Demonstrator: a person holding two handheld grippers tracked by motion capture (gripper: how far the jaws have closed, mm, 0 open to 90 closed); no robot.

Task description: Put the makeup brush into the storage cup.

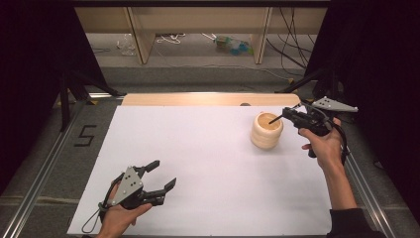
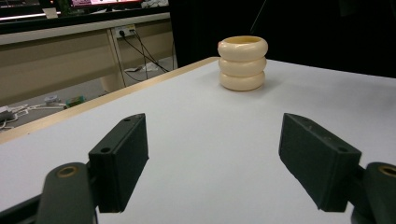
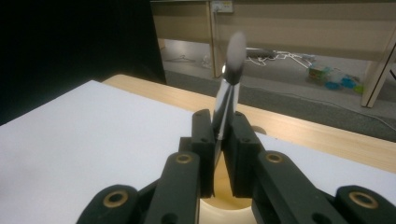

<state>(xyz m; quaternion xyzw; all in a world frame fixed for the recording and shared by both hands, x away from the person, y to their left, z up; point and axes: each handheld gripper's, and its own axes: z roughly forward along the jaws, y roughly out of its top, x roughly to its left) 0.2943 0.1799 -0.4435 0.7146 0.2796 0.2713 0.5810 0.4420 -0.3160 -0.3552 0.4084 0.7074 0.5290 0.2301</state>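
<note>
A cream ribbed holder [image 1: 266, 131], shaped like three stacked rings, stands upright at the back right of the white board [image 1: 198, 163]; it is also far ahead in the left gripper view [image 2: 243, 63]. My right gripper [image 1: 287, 114] hovers just right of the holder's mouth, shut on a slim brush [image 3: 226, 100] with a silver ferrule and a pale blurred tip. The brush's dark end [image 1: 275, 119] reaches over the holder's opening, whose rim [image 3: 205, 210] lies under the jaws [image 3: 219, 135]. My left gripper [image 1: 166, 173] rests at the front left, open, with nothing between its jaws [image 2: 212, 158].
A wooden table edge [image 1: 198, 99] runs behind the white board. Beyond it are the floor, loose cables and desk legs [image 1: 141, 39]. Black curtains close both sides. A metal rail [image 1: 44, 163] and a "5" mark [image 1: 85, 135] lie left of the board.
</note>
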